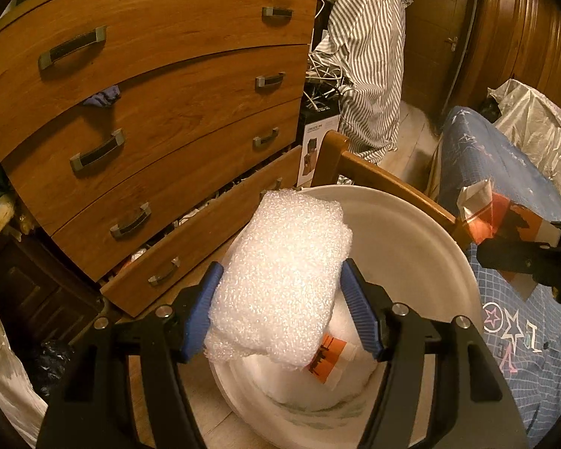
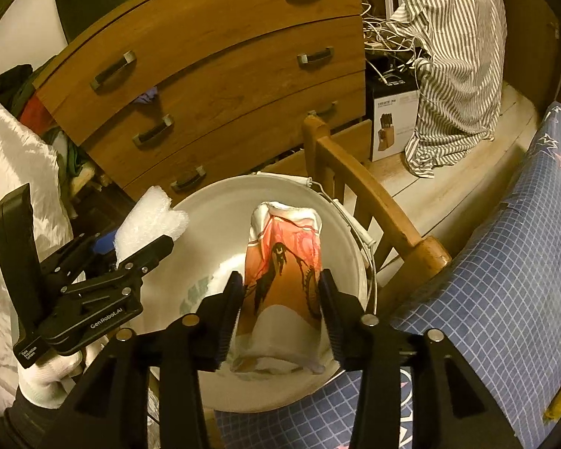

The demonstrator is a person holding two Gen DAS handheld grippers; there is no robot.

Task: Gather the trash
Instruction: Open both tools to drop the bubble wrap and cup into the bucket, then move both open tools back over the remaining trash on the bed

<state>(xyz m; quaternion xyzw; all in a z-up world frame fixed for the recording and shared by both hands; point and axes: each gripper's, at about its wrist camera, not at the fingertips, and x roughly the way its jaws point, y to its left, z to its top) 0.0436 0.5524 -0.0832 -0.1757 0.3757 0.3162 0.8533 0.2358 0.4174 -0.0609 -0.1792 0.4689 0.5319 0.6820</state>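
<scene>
A white bucket [image 1: 411, 209] [image 2: 220, 194] stands on the floor beside a bed. My left gripper [image 1: 282, 265] [image 2: 131, 247] hangs over it, blue pads [image 1: 202, 310] pressed on both sides of a folded wad of white bubble wrap [image 1: 280, 273] [image 2: 149, 217]. My right gripper [image 2: 280, 275] holds a crumpled orange-and-white carton [image 2: 280, 280] [image 1: 497, 220] above the bucket's near side, with its pads against the carton's edges. Another orange-and-white piece of packaging [image 1: 327, 359] lies inside the bucket under the wrap. A white-gloved hand [image 2: 45, 378] carries the left gripper.
A wooden chest of drawers [image 1: 149, 131] with its lowest drawer pulled out stands behind the bucket. A wooden chair [image 2: 374, 202] sits at the bucket's right. The blue patterned bedspread [image 2: 486, 299] lies to the right. A striped shirt [image 1: 366, 56], cables and a knife-block box [image 2: 392, 127] are at the back.
</scene>
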